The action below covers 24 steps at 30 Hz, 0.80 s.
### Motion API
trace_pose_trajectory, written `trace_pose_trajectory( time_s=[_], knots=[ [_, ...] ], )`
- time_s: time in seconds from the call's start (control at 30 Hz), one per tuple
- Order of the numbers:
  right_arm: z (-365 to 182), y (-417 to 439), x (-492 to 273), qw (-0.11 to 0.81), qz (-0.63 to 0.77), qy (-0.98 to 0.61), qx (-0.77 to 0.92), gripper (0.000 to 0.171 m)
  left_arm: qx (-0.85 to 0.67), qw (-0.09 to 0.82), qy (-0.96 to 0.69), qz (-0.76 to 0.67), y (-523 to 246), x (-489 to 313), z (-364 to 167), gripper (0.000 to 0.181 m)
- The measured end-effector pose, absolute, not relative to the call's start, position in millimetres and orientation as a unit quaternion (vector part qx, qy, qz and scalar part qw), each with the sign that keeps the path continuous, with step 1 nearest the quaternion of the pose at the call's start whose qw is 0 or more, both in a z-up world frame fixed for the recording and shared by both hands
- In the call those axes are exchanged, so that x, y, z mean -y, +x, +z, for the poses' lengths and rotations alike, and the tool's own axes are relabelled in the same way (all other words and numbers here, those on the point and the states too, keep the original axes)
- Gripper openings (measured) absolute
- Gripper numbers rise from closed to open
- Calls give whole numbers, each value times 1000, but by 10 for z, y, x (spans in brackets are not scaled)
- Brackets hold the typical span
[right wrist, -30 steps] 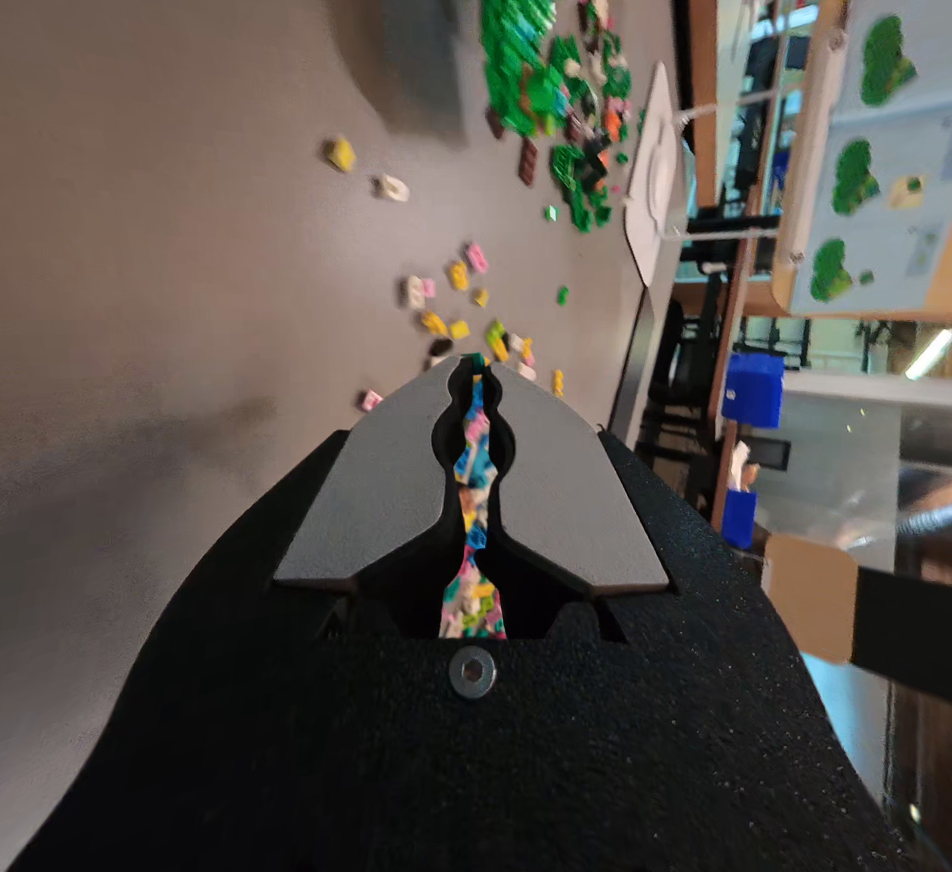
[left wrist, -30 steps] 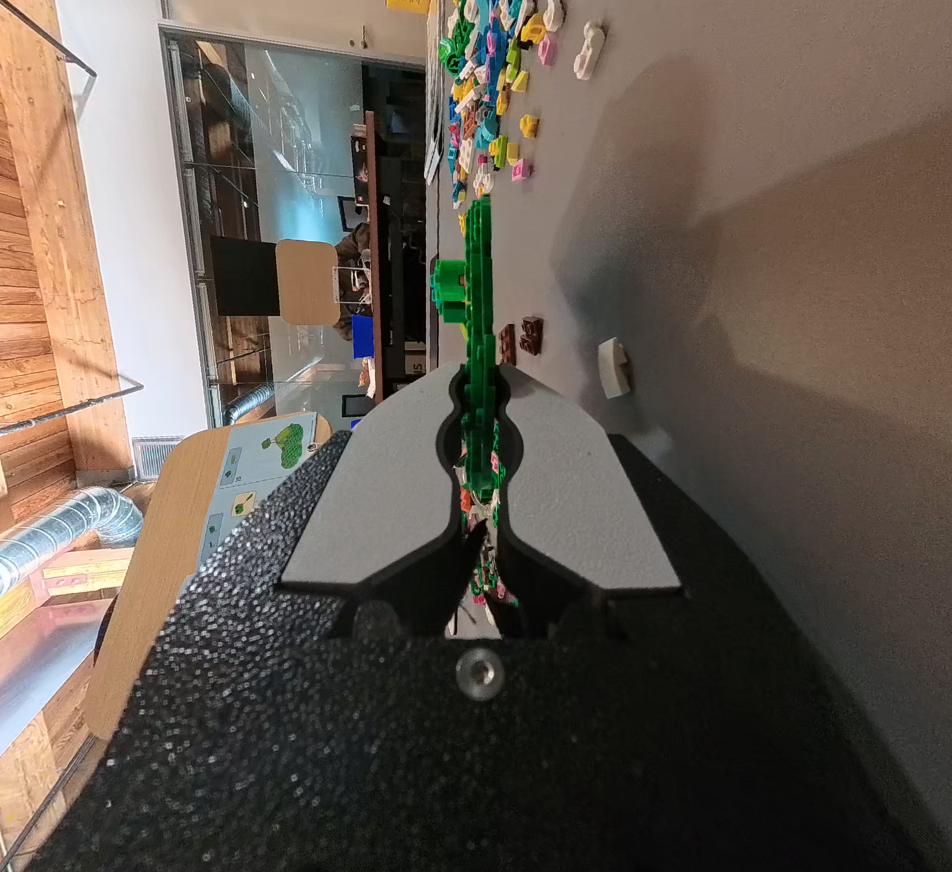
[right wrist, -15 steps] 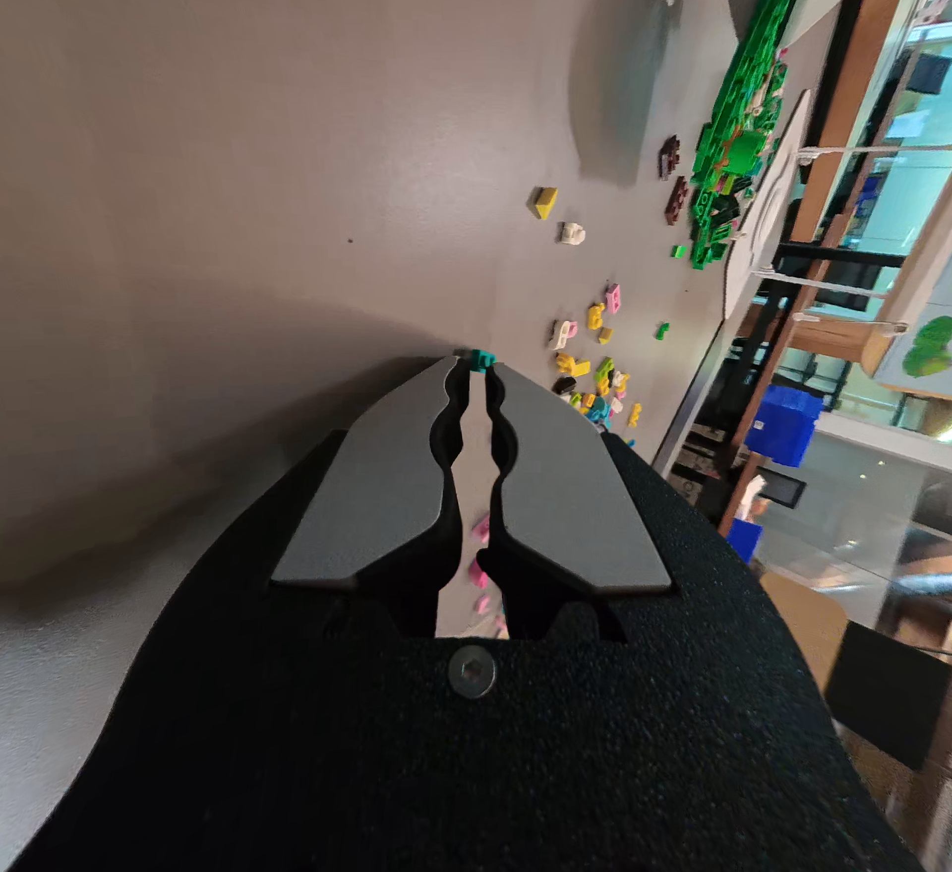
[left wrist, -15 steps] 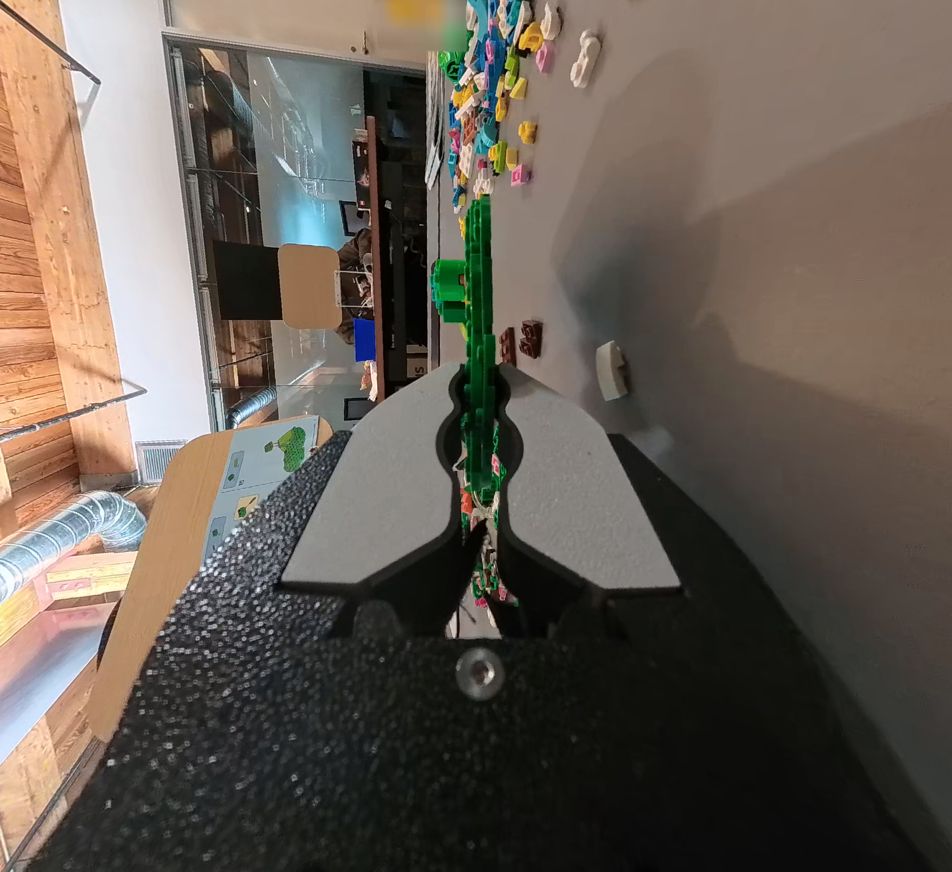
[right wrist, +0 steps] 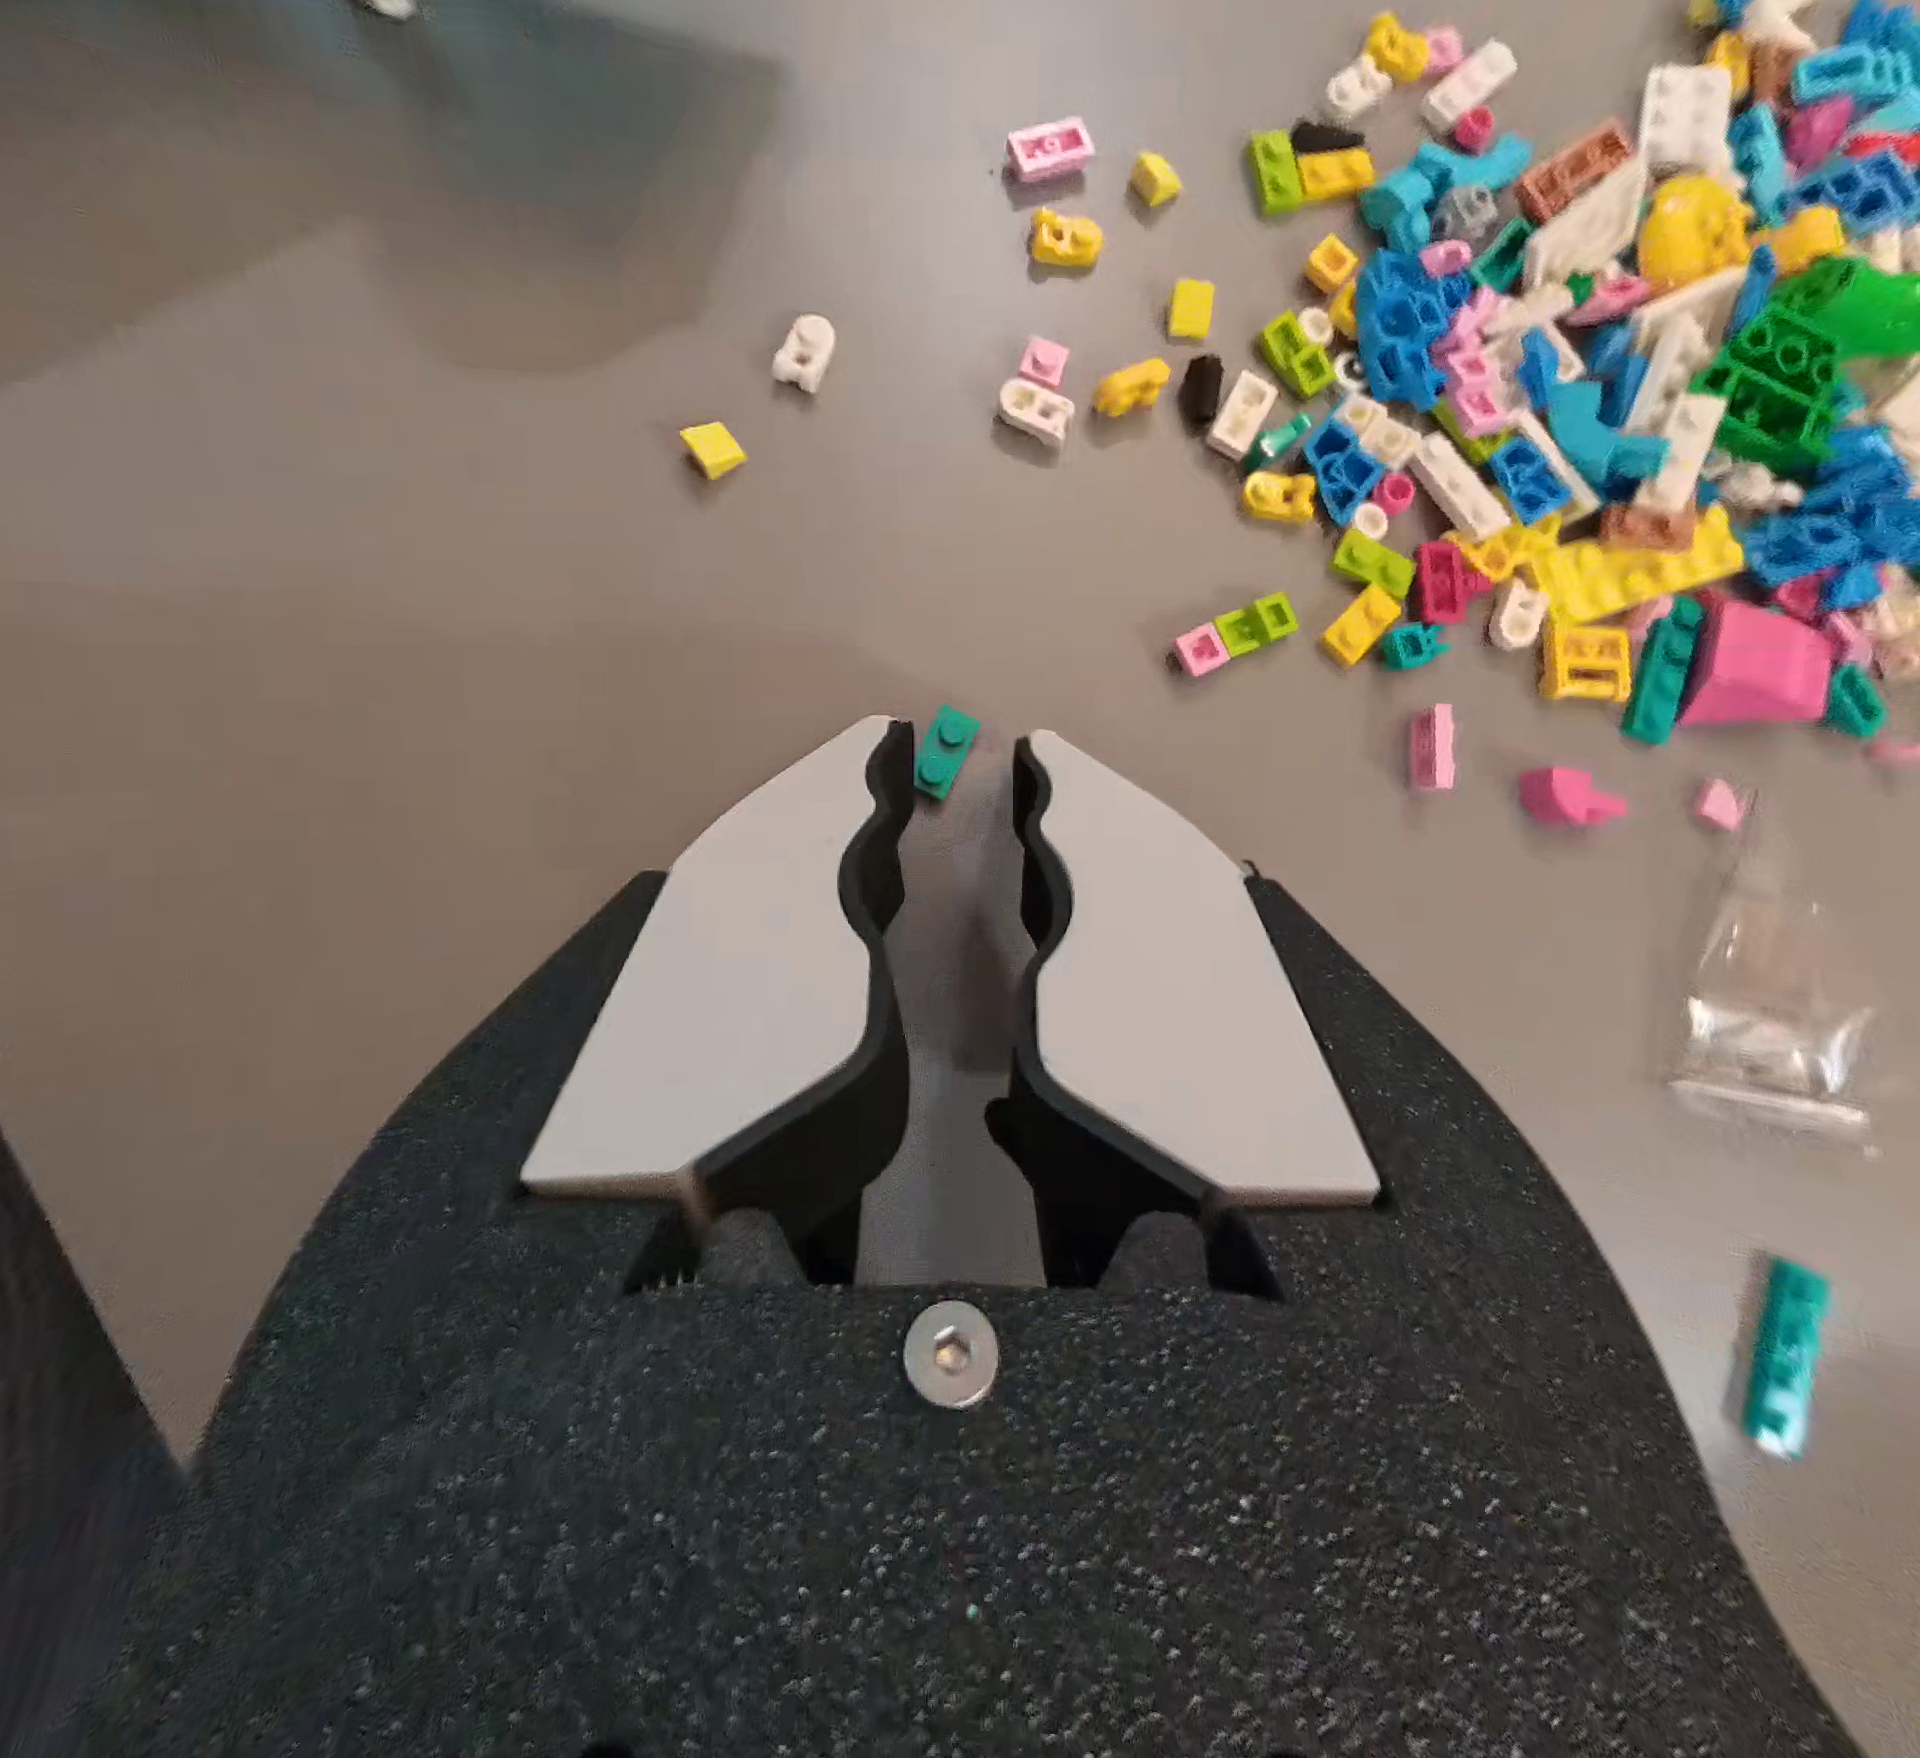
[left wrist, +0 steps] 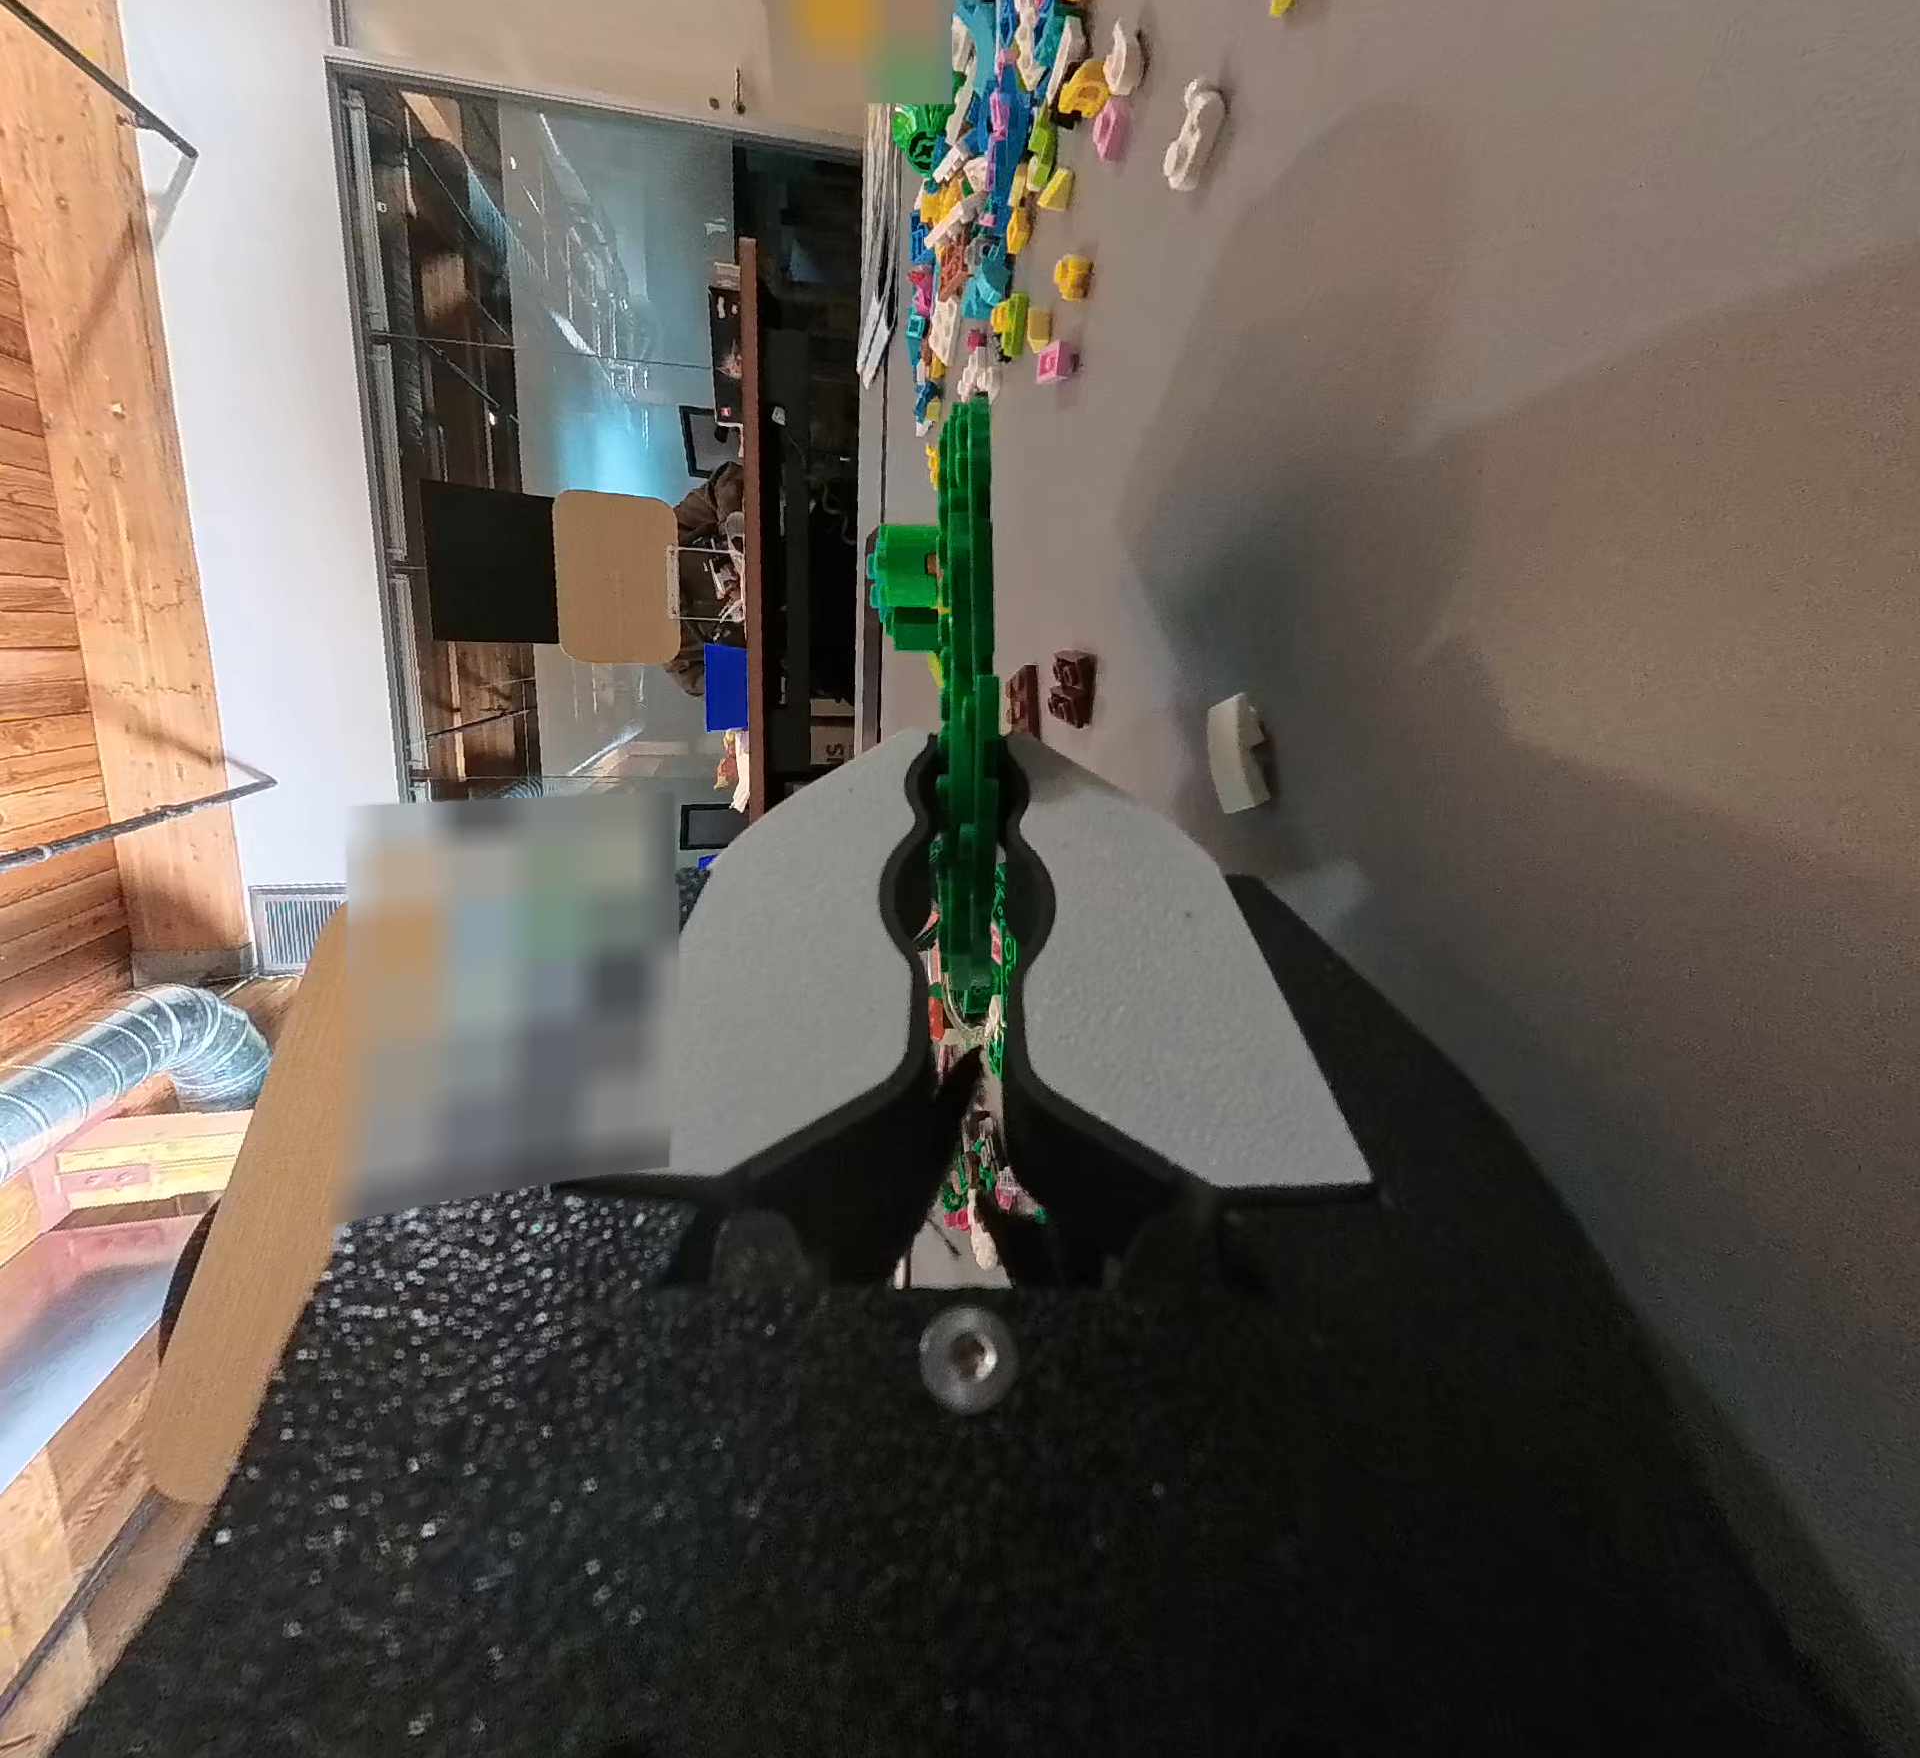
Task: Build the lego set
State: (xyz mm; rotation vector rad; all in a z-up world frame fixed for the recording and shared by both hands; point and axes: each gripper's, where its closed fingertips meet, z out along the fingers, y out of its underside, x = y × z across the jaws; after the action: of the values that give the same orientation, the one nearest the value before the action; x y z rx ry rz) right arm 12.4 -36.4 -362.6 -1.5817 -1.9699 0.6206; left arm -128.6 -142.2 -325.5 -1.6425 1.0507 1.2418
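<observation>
We pinch one green plate and stand spread over one teal piece.

Our left gripper (left wrist: 971,752) clamps the studded green baseplate (left wrist: 968,586) edge-on; beyond lie two brown bricks (left wrist: 1055,688). Only the right wrist view shows our right gripper (right wrist: 954,734), jaws apart, a two-stud teal plate (right wrist: 943,750) at its left fingertip on the grey table (right wrist: 416,565), then the multicoloured loose-brick pile (right wrist: 1621,378).
</observation>
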Motion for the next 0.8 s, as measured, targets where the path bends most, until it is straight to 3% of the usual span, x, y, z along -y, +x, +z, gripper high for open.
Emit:
trace_pose_trajectory(
  time_s=[0.33,0.57,0.8],
  knots=[
    [-3639,112,417,259,213,-637,695,6,-416,409,-646,492,-1267,1425,-3230,8],
    [-3057,-722,848,321,293,-553,711,7,-437,387,-631,510,-1229,1417,-3263,8],
    [-3117,-1159,1084,293,291,-552,724,7,-441,385,-630,511,-1225,1415,-3273,8]
  ],
)
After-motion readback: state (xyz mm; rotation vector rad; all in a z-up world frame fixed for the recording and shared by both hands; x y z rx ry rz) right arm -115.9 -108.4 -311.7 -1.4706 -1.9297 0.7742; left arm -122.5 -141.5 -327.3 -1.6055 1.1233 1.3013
